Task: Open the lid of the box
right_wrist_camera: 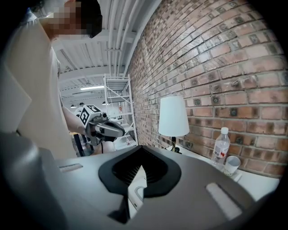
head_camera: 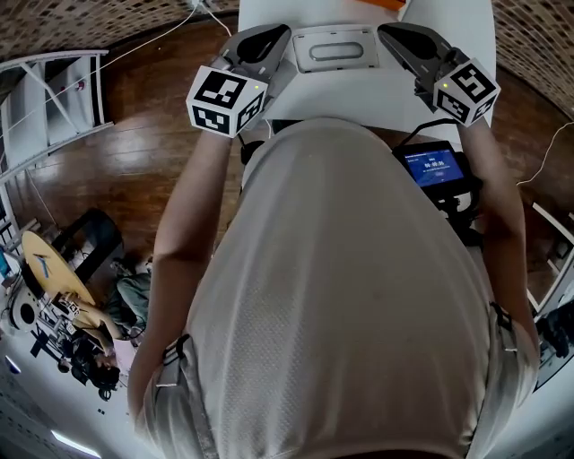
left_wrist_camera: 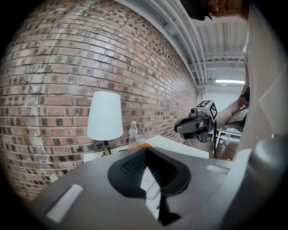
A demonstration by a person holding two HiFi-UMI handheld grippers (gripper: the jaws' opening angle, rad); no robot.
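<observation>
Left gripper (head_camera: 280, 36) jaws together on nothing, right gripper (head_camera: 390, 34) likewise closed and empty, one just beside each end of the grey-lidded box (head_camera: 334, 47), lid down, on the white table (head_camera: 475, 22), lamp (left_wrist_camera: 104, 116) and water bottle (right_wrist_camera: 221, 146) along the brick wall (left_wrist_camera: 67, 58).

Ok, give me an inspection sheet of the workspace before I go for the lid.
Surface: white table.
Job's things: box, lid looks down.
Clutter: lamp, water bottle, cup, orange item, all by the wall.
Grippers: left gripper and right gripper flank the box, jaws together, empty.
Cables: white cable on the floor; black lead to a waist screen.
Surroundings: brick wall, wooden floor, shelving.
</observation>
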